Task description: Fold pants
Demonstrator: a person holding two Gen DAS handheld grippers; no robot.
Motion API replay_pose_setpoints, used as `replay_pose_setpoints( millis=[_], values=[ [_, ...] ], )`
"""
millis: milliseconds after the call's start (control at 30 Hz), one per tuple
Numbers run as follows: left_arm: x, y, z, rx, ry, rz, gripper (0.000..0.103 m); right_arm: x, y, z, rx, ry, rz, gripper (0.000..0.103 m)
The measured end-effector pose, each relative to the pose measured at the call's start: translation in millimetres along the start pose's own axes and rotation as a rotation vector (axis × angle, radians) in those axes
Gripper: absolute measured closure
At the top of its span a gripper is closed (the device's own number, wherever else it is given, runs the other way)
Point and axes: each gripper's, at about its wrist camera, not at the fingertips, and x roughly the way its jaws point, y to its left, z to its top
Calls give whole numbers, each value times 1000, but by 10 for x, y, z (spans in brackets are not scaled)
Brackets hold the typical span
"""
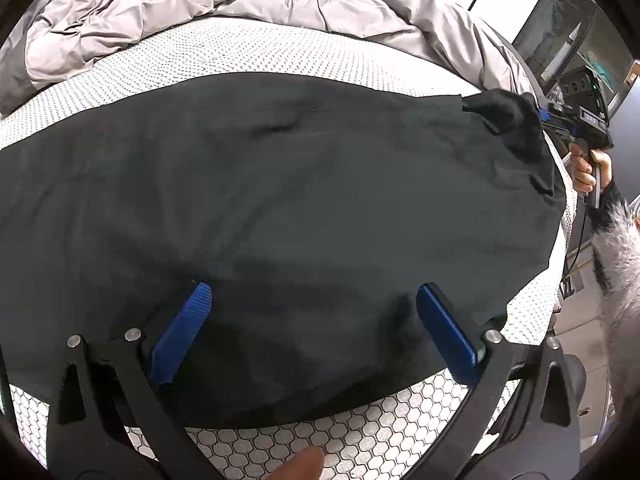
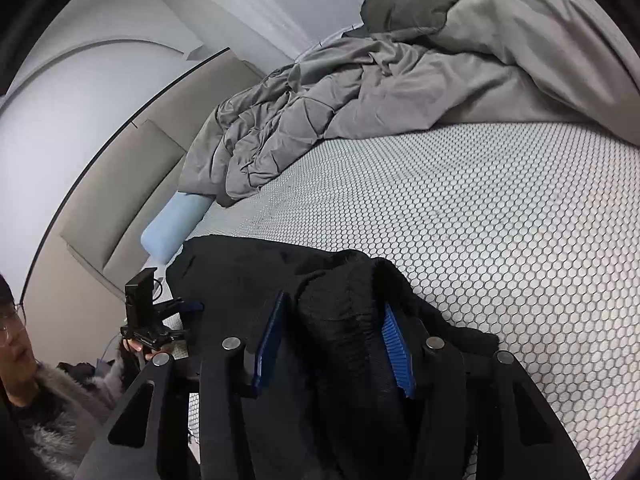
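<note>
In the left wrist view, the black soft cloth pants [image 1: 280,200] are seen spread flat on the bed with the white dotted mattress cover [image 1: 360,436]. A crumpled grey blanket [image 1: 200,0] is piled behind them. The left tool [image 1: 314,304] is held wide open just above the near edge of the pants, and nothing is held between its blue pads [image 1: 188,328]. At the far right end, a bunched corner of the pants is seen lifted by the right tool [image 1: 540,114].

In the right wrist view, the right tool [image 2: 334,344] is closed on a thick bunch of the black cloth. The rest of the pants [image 2: 240,276] is laid out on the mattress cover [image 2: 480,220] toward the left tool [image 2: 188,308]. A pale blue pillow [image 2: 176,220] is seen beyond.

The pants are judged to be light, soft and floppy, so they will sag and wrinkle when lifted. They are best gripped at an edge or corner, with both ends raised together.
</note>
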Motion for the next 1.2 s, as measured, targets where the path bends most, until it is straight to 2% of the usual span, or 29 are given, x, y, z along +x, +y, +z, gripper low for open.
replay_pose_setpoints(
  millis=[200,300,400,500,667,700,767,800,867,900,933,967,1067,1133,1167,1200],
  values=[
    [-5,12,-7,-4,3,5,1,-238,29,-71,-19,-3,31,54],
    [-8,-3,2,0,2,4,1,-133,77,-64,-34,66,14,54],
    [-11,-10,-1,10,4,1,1,-43,185,-62,-80,120,35,54],
    [-3,14,5,11,6,-2,1,-47,261,-35,-109,133,44,54],
    [14,20,17,10,8,0,1,71,243,73,-95,161,-9,54],
    [14,15,18,11,7,0,1,133,229,79,-91,177,-25,56],
    [21,4,14,14,7,3,1,218,203,74,-90,178,-36,83],
    [31,5,9,15,9,7,1,228,182,70,-100,147,-65,89],
    [54,2,-4,19,14,14,1,186,50,71,-75,62,-148,92],
    [64,-1,-13,21,16,18,1,172,-29,67,-53,36,-206,94],
    [65,-5,-21,22,17,24,1,161,-211,45,4,4,-305,94],
    [65,-7,-24,23,18,27,1,183,-333,17,48,1,-377,94],
    [40,3,-27,18,16,35,1,305,-440,-61,101,52,-474,91],
    [-3,29,-20,13,10,37,1,254,-371,-55,125,35,-534,85],
    [-48,56,-17,5,-1,41,1,200,-322,-60,147,19,-571,79],
    [-97,86,-12,-3,-13,47,1,113,-246,-76,165,-6,-668,60]
  ],
)
